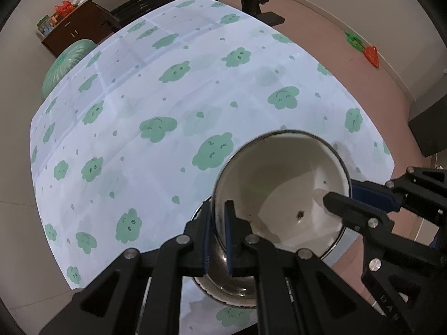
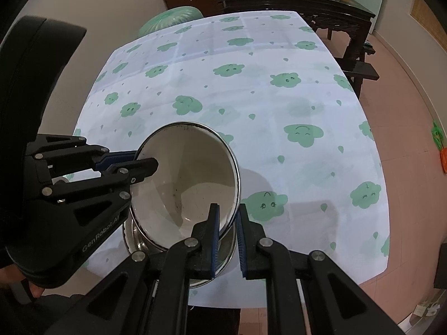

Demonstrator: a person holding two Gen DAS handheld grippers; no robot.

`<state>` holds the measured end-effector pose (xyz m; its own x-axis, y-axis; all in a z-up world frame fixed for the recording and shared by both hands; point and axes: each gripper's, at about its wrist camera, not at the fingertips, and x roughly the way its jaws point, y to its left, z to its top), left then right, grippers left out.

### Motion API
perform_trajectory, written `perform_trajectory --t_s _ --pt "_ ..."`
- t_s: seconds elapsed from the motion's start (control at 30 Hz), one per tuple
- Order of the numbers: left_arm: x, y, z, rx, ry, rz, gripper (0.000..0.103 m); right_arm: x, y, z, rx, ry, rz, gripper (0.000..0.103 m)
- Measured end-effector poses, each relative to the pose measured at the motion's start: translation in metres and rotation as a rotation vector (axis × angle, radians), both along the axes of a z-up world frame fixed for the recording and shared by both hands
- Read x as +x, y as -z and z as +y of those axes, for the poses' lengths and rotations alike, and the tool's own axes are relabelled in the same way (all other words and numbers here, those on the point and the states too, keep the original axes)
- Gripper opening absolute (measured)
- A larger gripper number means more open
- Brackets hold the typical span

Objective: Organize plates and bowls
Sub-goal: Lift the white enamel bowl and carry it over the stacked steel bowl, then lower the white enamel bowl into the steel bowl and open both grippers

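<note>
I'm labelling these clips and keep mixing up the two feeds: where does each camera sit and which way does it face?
Left wrist: on the left gripper, looking steeply down at the white bowl; the right gripper enters from the right.
Right wrist: on the right gripper, looking down likewise; the left gripper enters from the left.
Shared: bowl, cloud-print tablecloth, both grippers pinching the rim.

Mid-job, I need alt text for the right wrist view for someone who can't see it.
Two grippers clamp opposite sides of a white bowl with a dark rim, holding it tilted: the right gripper at the near edge, the left gripper at the left edge. A metal bowl sits below, on the cloud-print tablecloth.
</note>
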<state>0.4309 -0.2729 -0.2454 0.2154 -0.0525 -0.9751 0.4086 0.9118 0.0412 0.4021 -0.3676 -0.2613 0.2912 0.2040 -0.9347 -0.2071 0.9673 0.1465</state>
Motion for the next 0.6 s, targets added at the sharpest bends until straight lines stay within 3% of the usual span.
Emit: perform_trajectory --t_s 0.6 --pt "-0.024 0.012 0.016 0.009 -0.006 0.029 0.005 -0.022 0.01 0.019 -0.01 -0.031 0.035 0.013"
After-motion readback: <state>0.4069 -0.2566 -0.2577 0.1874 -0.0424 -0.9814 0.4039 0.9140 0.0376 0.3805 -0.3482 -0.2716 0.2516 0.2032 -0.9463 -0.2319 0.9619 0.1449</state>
